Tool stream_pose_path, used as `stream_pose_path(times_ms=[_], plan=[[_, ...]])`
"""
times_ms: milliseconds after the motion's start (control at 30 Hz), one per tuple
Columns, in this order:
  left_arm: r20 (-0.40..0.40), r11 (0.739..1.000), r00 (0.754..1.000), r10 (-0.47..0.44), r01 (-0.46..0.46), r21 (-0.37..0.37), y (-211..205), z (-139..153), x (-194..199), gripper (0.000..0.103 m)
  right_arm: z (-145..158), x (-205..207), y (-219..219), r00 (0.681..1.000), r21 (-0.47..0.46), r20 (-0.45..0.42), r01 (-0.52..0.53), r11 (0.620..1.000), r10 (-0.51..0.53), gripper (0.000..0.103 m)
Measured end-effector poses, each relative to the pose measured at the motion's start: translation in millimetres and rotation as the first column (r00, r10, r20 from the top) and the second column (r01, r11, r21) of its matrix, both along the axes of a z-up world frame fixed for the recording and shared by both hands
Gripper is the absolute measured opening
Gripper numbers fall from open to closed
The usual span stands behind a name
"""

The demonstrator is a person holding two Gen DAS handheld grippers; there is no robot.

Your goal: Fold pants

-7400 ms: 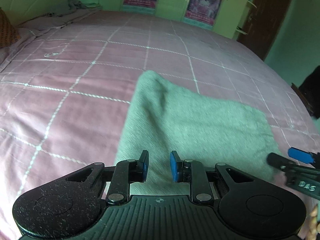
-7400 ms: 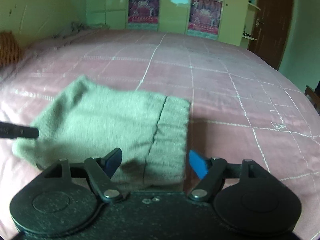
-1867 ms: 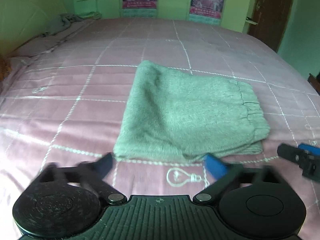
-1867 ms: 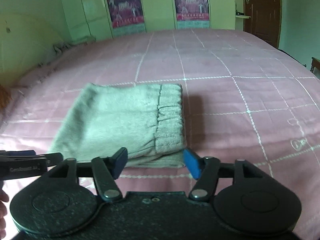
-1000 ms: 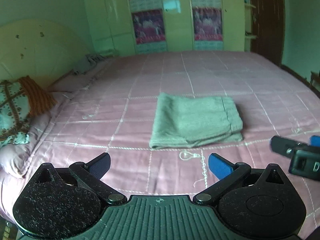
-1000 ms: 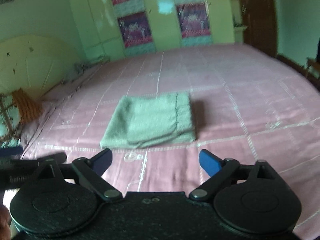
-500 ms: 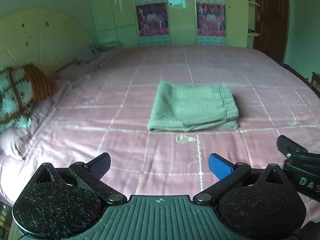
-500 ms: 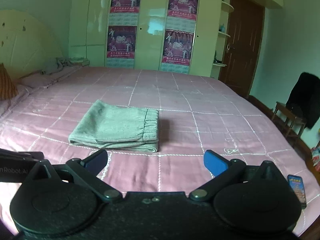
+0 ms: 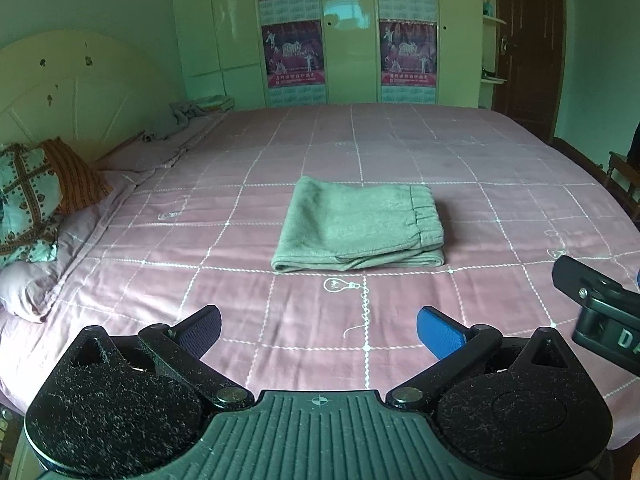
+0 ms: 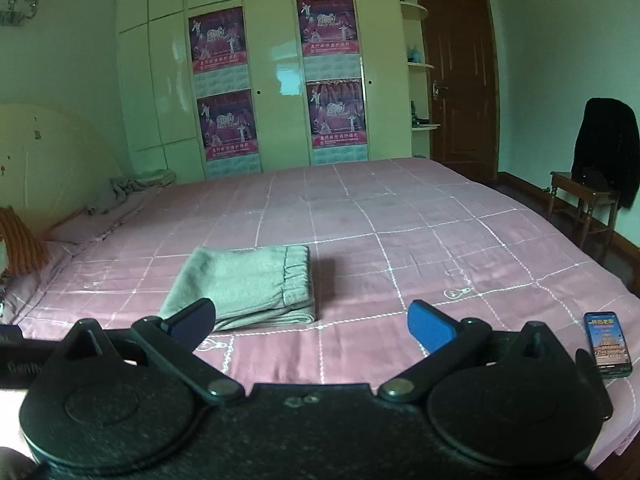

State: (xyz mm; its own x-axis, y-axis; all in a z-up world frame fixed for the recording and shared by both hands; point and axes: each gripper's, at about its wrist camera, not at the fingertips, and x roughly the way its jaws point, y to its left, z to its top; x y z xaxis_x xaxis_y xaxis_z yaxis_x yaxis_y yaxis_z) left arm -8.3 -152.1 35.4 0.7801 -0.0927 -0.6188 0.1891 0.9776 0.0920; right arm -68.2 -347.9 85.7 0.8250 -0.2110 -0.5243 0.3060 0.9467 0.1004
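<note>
Your left gripper (image 9: 318, 330) is wide open and holds nothing. Your right gripper (image 10: 312, 322) is wide open too, and empty. The folded grey-green pants (image 9: 360, 226) lie flat on the pink bed cover (image 9: 400, 152), well ahead of both grippers. A phone (image 10: 607, 343) lies right of your right gripper.

We see a pink bed (image 10: 400, 240), cream wardrobe (image 10: 272, 80) with posters (image 10: 336, 112), brown door (image 10: 460, 80), green walls (image 10: 60, 60).

Black speckled grippers, ribbed housing, blue-padded fingers (image 9: 438, 330)
</note>
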Motion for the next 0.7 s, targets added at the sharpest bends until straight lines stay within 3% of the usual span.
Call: stream_pose_path(times_ms=[700], plan=[[-0.012, 0.997, 0.999, 0.048, -0.048, -0.064, 39, -7, -1, 0.103, 1, 0, 27, 1.000, -0.076, -0.030, -0.005, 0.997, 0.002, 0.103]])
